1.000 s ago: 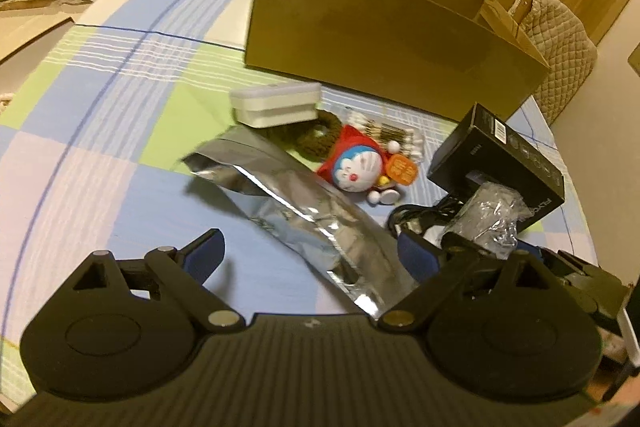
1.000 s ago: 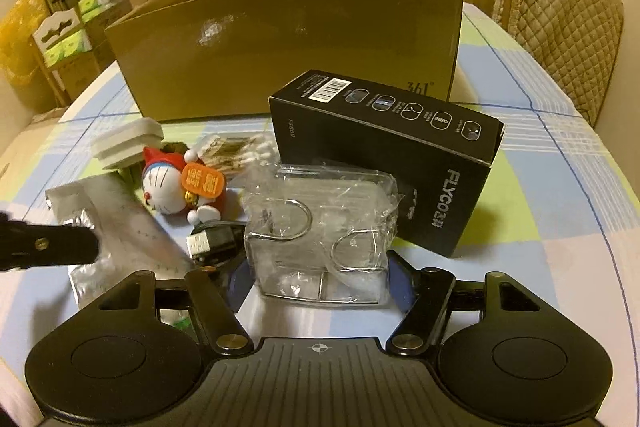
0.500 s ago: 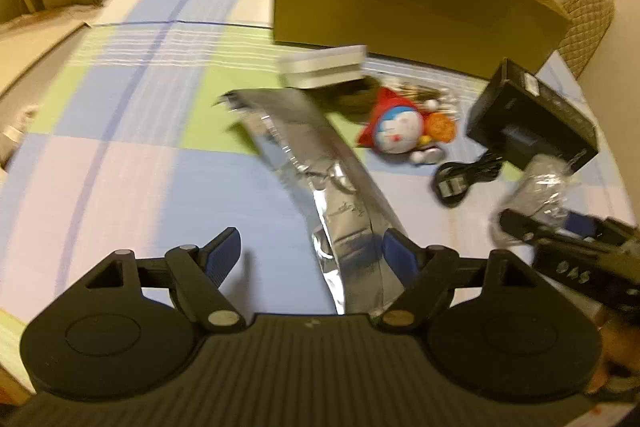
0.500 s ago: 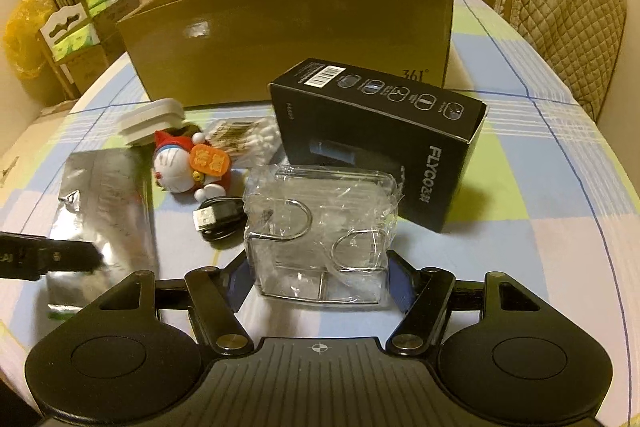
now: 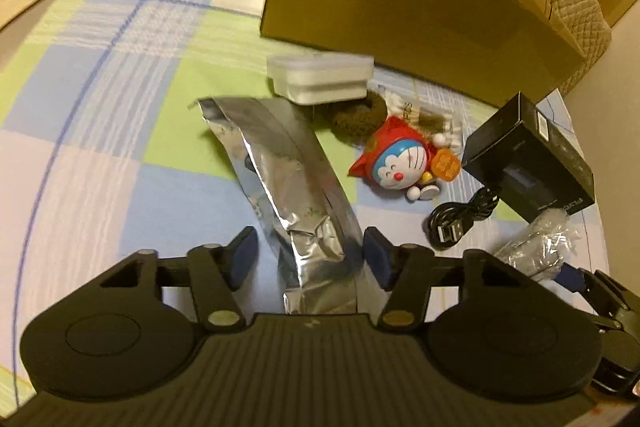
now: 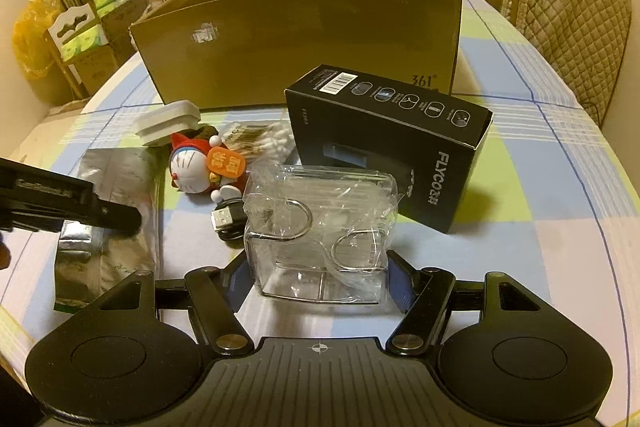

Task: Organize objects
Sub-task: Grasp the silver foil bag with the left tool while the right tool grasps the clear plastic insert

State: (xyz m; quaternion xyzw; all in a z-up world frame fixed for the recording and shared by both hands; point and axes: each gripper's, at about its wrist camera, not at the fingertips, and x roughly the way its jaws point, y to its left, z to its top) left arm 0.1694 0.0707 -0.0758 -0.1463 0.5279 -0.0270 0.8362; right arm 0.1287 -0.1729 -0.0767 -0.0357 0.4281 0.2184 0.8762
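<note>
Between the left gripper's (image 5: 310, 253) spread blue pads lies the near end of a crumpled foil pouch (image 5: 292, 183), flat on the checked tablecloth (image 5: 100, 131); the pads stand wide on either side and neither presses the foil. A second ago the pouch ran off to this gripper's right, and the tool has since swung over to straddle it. To its right, the right gripper (image 6: 318, 277) has its pads close against both sides of a clear plastic-wrapped box (image 6: 320, 227) with wire hooks inside; whether they actually pinch it cannot be told, and the box still sits on the cloth much as it did a second ago.

Beyond the two tools the rest waits in a loose cluster: a black USB cable (image 6: 228, 221), a red-hooded cat figurine (image 6: 200, 169), a bag of cotton swabs (image 6: 260, 139), a white lidded case (image 6: 168, 123) resting partly on a brown fuzzy ring (image 5: 356, 119), and a black carton (image 6: 384, 143). Behind them stands an open cardboard box (image 6: 300, 43), the likely destination, its floor hidden from both views.

By the look of it, both tools are lined up for a grasp and nothing has left the table, so the sorting is only starting.
</note>
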